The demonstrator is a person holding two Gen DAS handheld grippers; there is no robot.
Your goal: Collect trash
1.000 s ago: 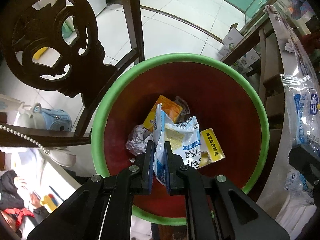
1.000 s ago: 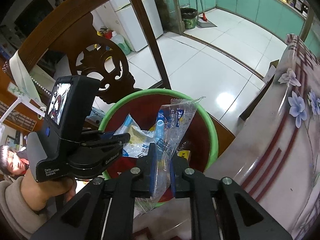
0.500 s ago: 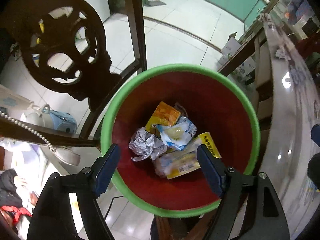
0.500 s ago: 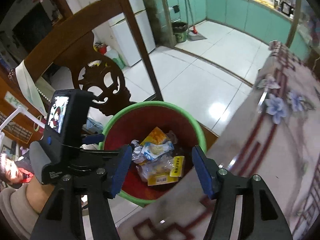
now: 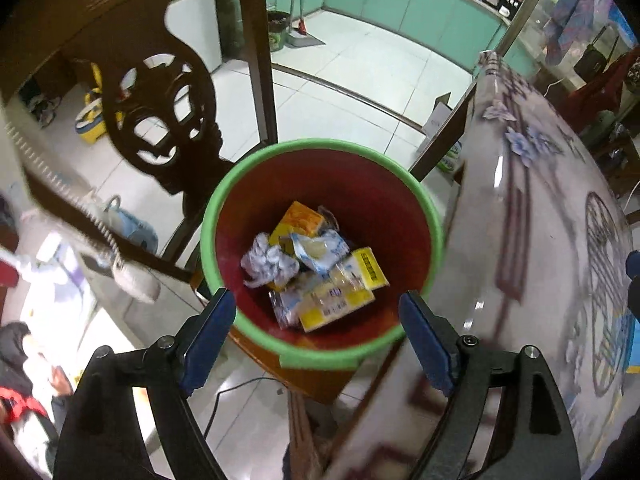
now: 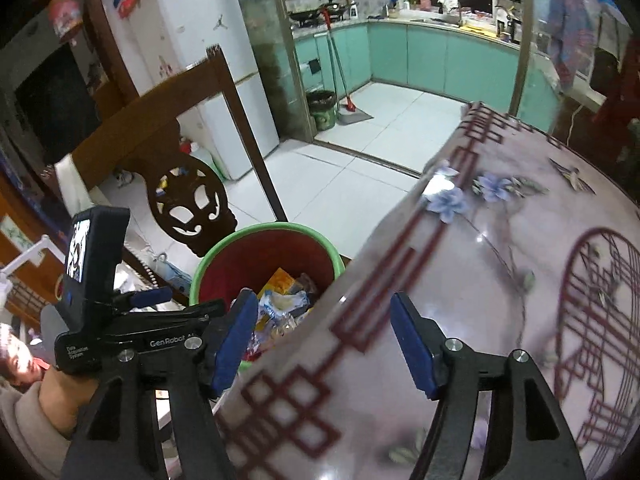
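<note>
Wrappers dropped in bin, table blurred

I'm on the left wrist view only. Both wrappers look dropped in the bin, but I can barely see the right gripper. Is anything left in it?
Observer: No. The right gripper is open, its jaws have just been opening, and nothing is between the pads.
Operator: What is it pointing at?
Observer: The edge of the table. The bin shows past that edge, toward the left of the right wrist picture.
Operator: How does my left gripper look from there?
Observer: The left gripper is open too, its jaws have just been opening, and it holds nothing. It is held by a hand in a beige sleeve, beside the bin.
</note>
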